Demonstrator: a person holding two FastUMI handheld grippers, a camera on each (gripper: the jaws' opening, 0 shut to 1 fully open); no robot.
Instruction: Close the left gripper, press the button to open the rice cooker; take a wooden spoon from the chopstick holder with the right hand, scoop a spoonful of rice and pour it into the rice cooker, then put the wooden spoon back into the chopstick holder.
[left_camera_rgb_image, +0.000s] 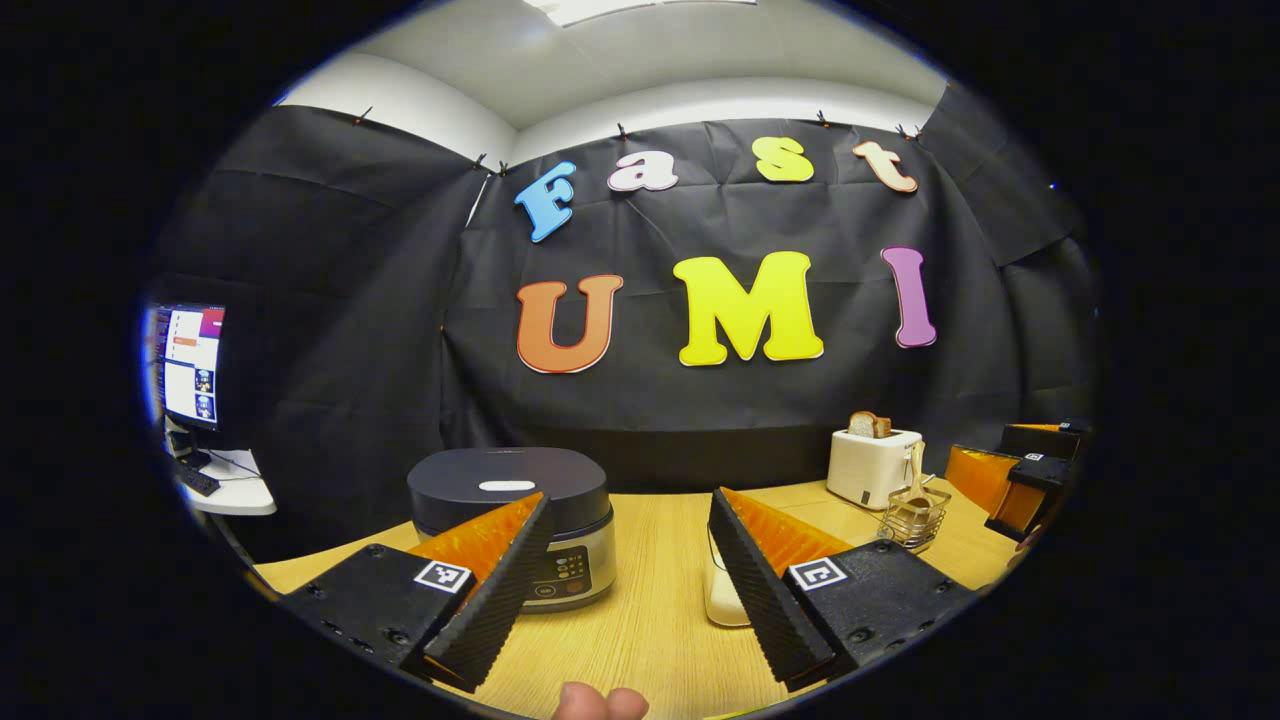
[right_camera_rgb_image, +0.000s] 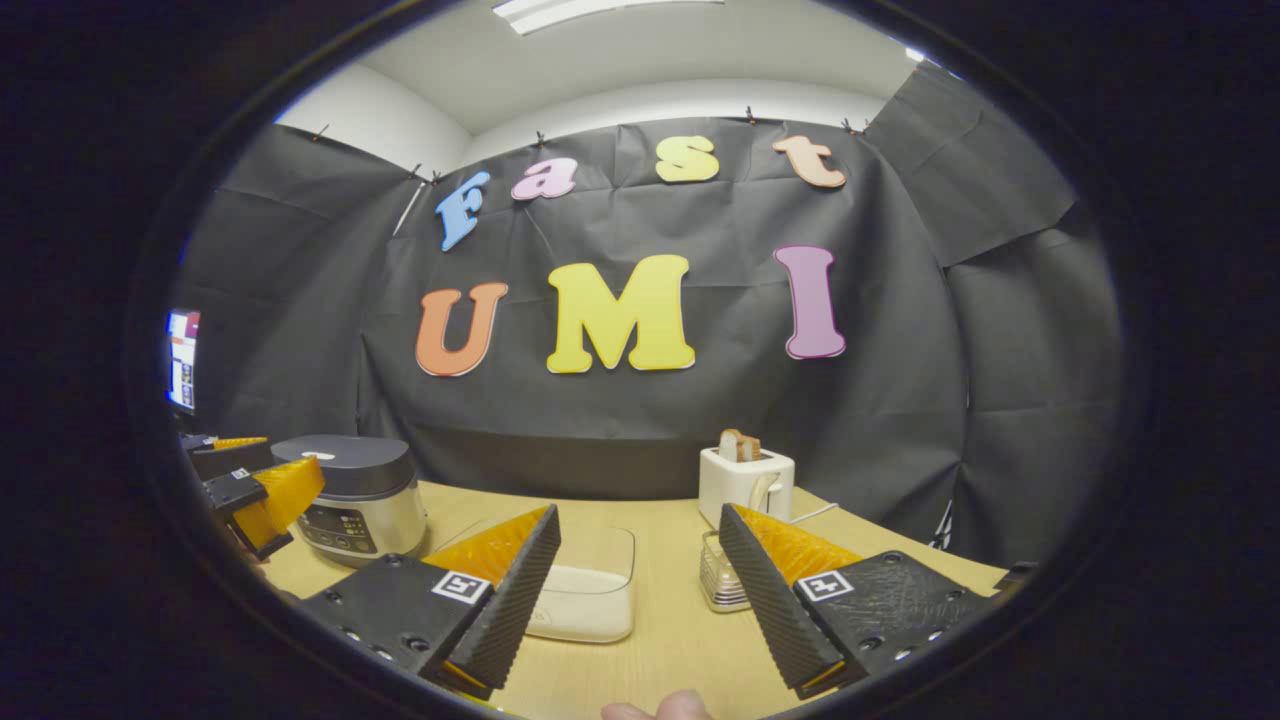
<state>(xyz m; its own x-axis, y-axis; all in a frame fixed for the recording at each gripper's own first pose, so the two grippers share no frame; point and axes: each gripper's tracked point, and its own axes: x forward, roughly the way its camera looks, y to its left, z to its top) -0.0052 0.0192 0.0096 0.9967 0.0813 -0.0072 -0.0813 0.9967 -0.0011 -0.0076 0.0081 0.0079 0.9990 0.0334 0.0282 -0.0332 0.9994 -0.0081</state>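
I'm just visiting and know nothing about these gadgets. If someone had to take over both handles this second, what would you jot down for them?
Left gripper: open, holding nothing, above the table and pointing between the rice cooker and the rice container.
Right gripper: open, holding nothing, with the rice container ahead between its fingers.
Rice cooker: lid down, at the table's left.
Wooden spoon: standing in the wire chopstick holder, in front of the toaster.
Done: nothing yet.
Left: shut the left gripper, press the cooker's button, fetch the spoon, scoop rice, pour it in, return the spoon.
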